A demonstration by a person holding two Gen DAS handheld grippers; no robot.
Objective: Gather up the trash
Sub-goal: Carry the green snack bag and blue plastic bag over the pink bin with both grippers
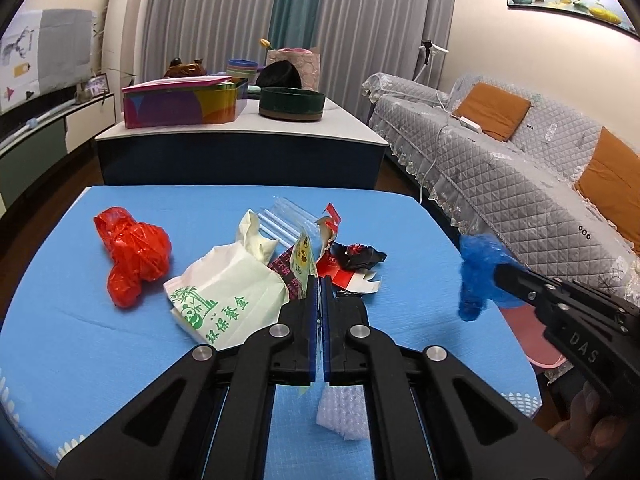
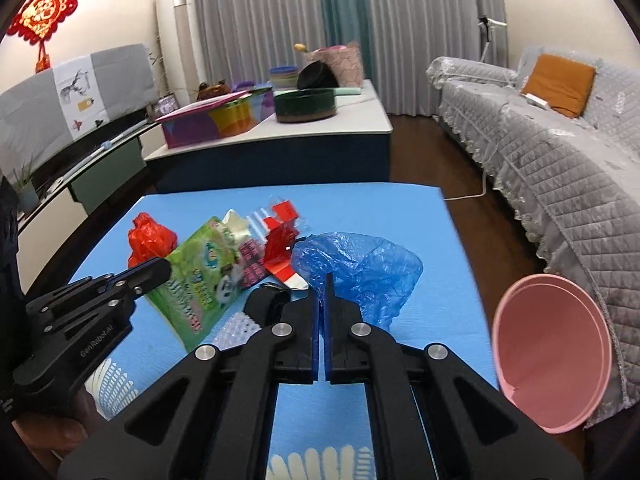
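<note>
Two handheld grippers are working over a blue mat point(image 1: 120, 344) strewn with litter. The left gripper point(image 1: 320, 280) is pinching a green snack pouch point(image 2: 200, 276) between closed fingers; in the right wrist view the pouch is hanging tilted from the tool's tip, lifted off the mat. The right gripper point(image 2: 322, 284) is clamping a crumpled blue plastic bag point(image 2: 360, 276), its blue pads pressed together on the film; in the left wrist view the bag point(image 1: 476, 276) is dangling at the mat's right edge.

Other scraps are lying in a loose pile near the mat's centre: a white paper bag point(image 1: 224, 292) with green print, a crumpled red plastic bag point(image 1: 132, 256) to its left and apart from it, a torn red-and-white carton point(image 2: 280, 248), a dark wrapper point(image 1: 356, 256), and clear sleeved straws point(image 1: 280, 224) toward the far edge. A piece of bubble wrap point(image 1: 340, 412) is lying on the mat below the left gripper.

A pink bin point(image 2: 556, 360) is sitting off the mat's right side, its mouth facing the right wrist camera, beside a grey quilted sofa point(image 2: 560, 184). Beyond the mat, a low table point(image 1: 240, 132) is carrying a colourful box point(image 1: 180, 108) and a dark round tin point(image 1: 292, 102).
</note>
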